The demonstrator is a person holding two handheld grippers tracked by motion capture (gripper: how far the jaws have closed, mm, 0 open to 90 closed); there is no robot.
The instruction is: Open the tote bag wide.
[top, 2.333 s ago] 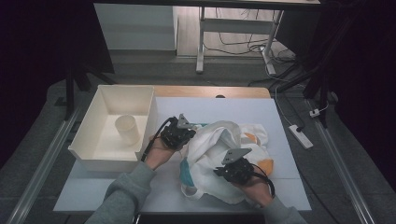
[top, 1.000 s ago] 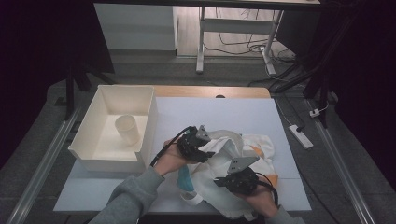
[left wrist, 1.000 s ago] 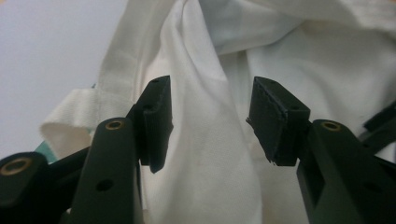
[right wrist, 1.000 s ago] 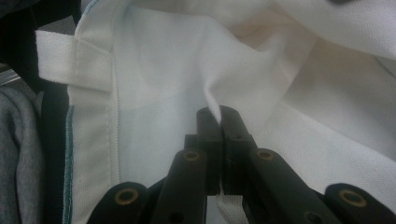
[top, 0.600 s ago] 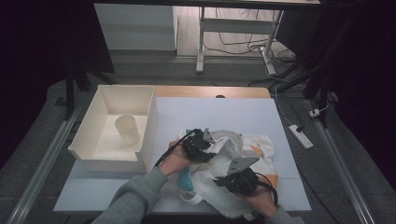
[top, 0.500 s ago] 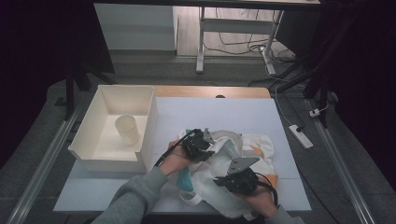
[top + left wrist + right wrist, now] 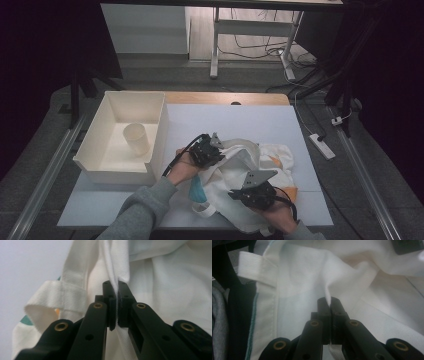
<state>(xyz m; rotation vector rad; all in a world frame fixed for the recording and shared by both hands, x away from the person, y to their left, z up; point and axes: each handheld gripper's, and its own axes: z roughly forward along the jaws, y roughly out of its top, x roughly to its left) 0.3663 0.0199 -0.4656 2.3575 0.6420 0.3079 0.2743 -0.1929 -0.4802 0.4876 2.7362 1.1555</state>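
We have the bag (image 7: 250, 170) lying crumpled on the table (image 7: 225, 120), toward its near right corner, a handle loop (image 7: 50, 302) trailing off its near side. Our left gripper (image 7: 117, 293) has just been closing, and its jaws now pinch a fold of the bag's cloth; in the high view it sits at the bag's left edge (image 7: 212, 150). Our right gripper (image 7: 329, 302) is clamped on another fold nearer the front edge (image 7: 252, 192).

With both pinches set, we judge the step is to draw the cloth apart and lay the bag out flat. To do it well we should lift a little before pulling, so the cloth does not drag and bunch, and pull evenly with both hands so neither thin fold slips from the jaws.

For room, the table is bare behind the bag up to its far edge, so spreading away from us is safest. The bin (image 7: 95, 150) with its cup (image 7: 136, 137) stands just left of our left gripper, so a leftward sweep is tight. The front edge is close under our right hand
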